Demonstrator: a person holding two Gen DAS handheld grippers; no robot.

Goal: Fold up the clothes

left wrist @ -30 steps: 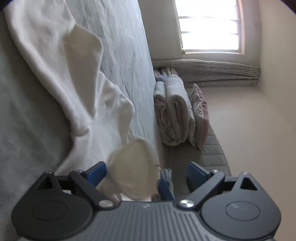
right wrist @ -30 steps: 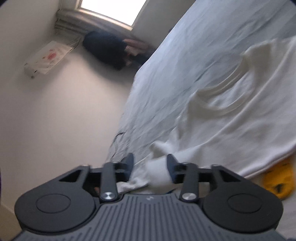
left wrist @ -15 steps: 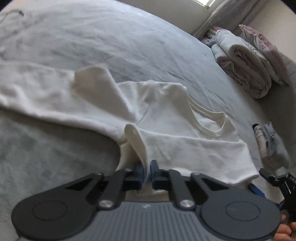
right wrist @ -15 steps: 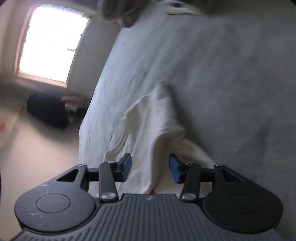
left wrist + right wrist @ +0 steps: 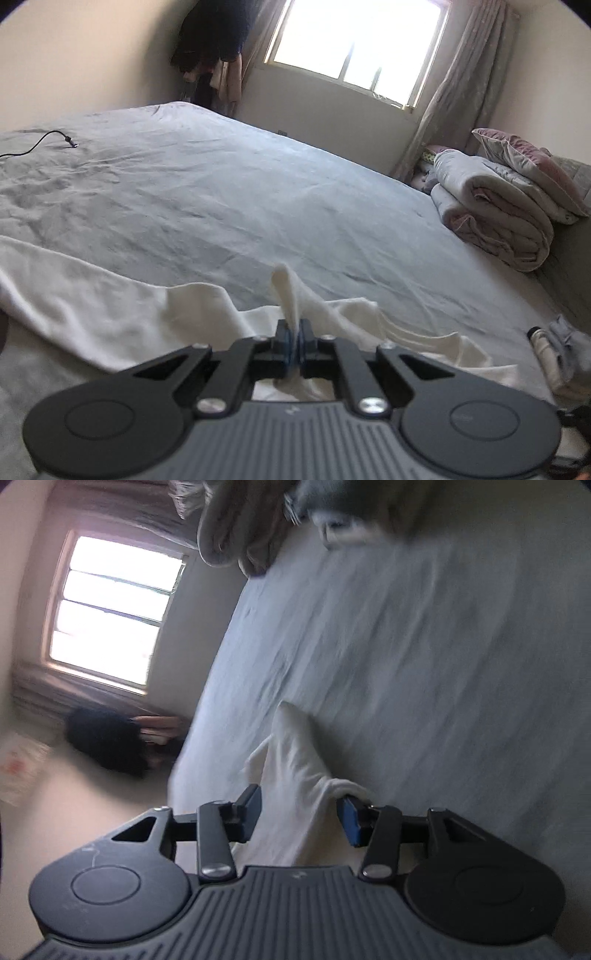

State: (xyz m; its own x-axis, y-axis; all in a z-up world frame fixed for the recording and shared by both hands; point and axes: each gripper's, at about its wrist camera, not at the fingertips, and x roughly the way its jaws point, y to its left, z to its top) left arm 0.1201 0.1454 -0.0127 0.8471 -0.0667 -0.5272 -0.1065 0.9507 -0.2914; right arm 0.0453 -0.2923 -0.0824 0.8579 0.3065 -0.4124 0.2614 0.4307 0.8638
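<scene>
A white T-shirt (image 5: pixel 110 310) lies spread on the grey bed sheet (image 5: pixel 258 184), across the near part of the left wrist view. My left gripper (image 5: pixel 293 343) is shut on a raised fold of it, and a narrow peak of cloth stands up past the blue pads. In the right wrist view, another part of the shirt (image 5: pixel 295 768) tents up in front of my right gripper (image 5: pixel 301 812). Its jaws stand apart. The cloth runs between them and drapes over the tip of the right finger (image 5: pixel 349 819), without being squeezed.
Rolled quilts (image 5: pixel 498 206) and a pillow (image 5: pixel 524 158) are stacked at the bed's right side. A small grey folded garment (image 5: pixel 565 343) lies near the right edge. A black cable (image 5: pixel 44 138) rests at far left. Dark clothes (image 5: pixel 207 40) hang by the window (image 5: pixel 354 48).
The left gripper went from wide open to shut on the shirt fold, rolled level and rose with it. The right gripper swung sideways with cloth between its jaws, then stayed still.
</scene>
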